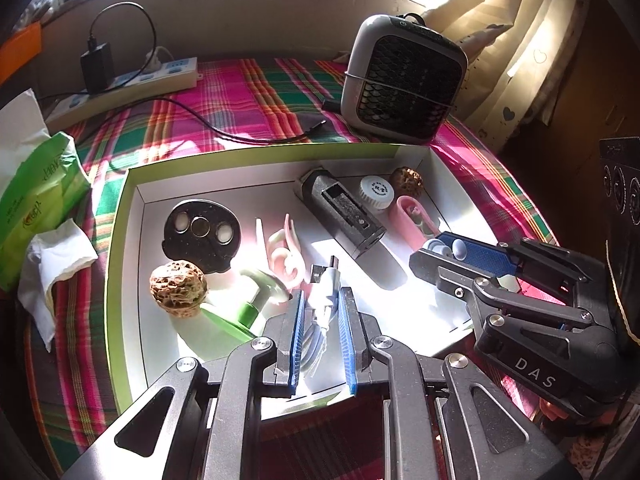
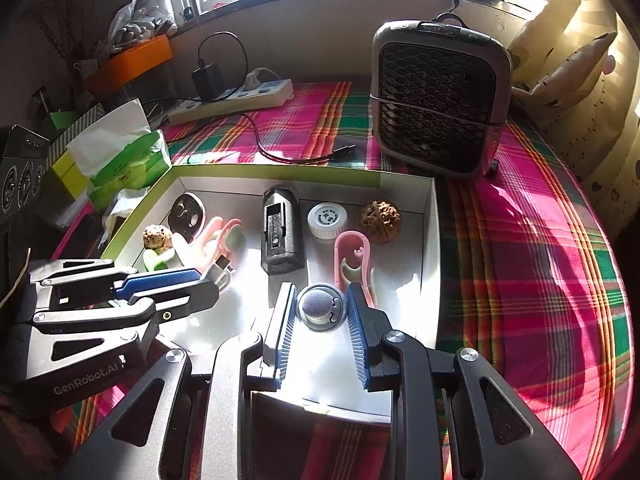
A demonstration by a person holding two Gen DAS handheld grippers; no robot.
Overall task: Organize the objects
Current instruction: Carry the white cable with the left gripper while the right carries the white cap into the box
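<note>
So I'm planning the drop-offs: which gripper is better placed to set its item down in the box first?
Probably the right gripper: its round earbud case hangs over bare box floor. The left gripper, shut on the white cable, sits above the green bottle.

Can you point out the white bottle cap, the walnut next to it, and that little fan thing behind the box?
White bottle cap [image 2: 327,218]: right wrist view, on its printed top.
Walnut [image 2: 380,216]: right wrist view, middle of its wrinkled shell.
Small fan [image 2: 436,106]: right wrist view, centre of its black front grille.
</note>
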